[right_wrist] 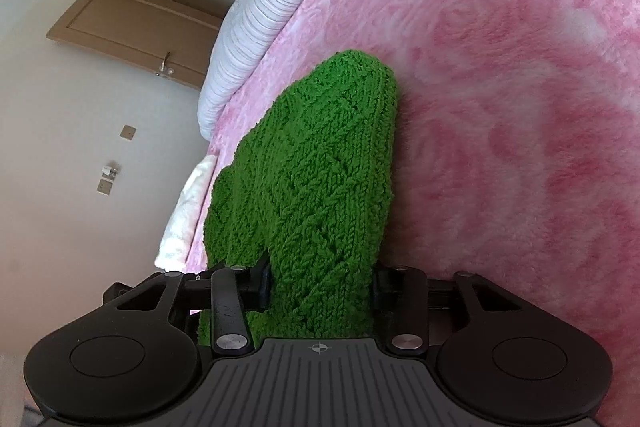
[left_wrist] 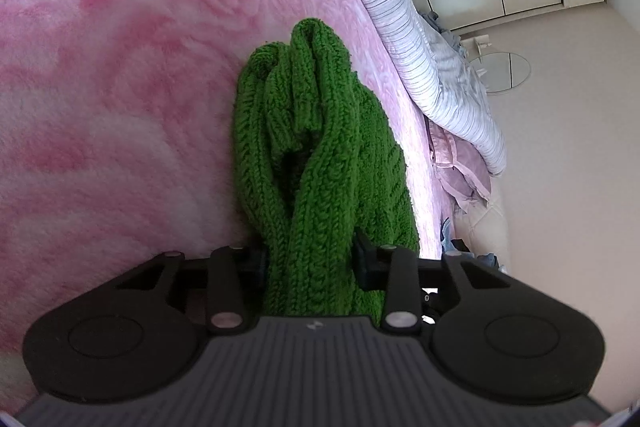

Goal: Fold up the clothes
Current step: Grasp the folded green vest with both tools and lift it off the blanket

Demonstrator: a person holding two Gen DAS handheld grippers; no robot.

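Pink blanket (left_wrist: pixel 100 87), left gripper (left_wrist: pixel 310 259) and right gripper (right_wrist: pixel 320 283) clamping green knit (left_wrist: pixel 320 155)

Bed covered by a fluffy pink blanket (left_wrist: pixel 120 67) with a rose pattern. A rolled white quilt with thin dark stripes (left_wrist: pixel 400 23) lies along its far edge. A green cable-knit garment (right_wrist: pixel 320 163), bunched in folds, hangs down against the blanket.

One green knit (left_wrist: pixel 320 155), two tools (left_wrist: pixel 310 261) (right_wrist: pixel 320 283)
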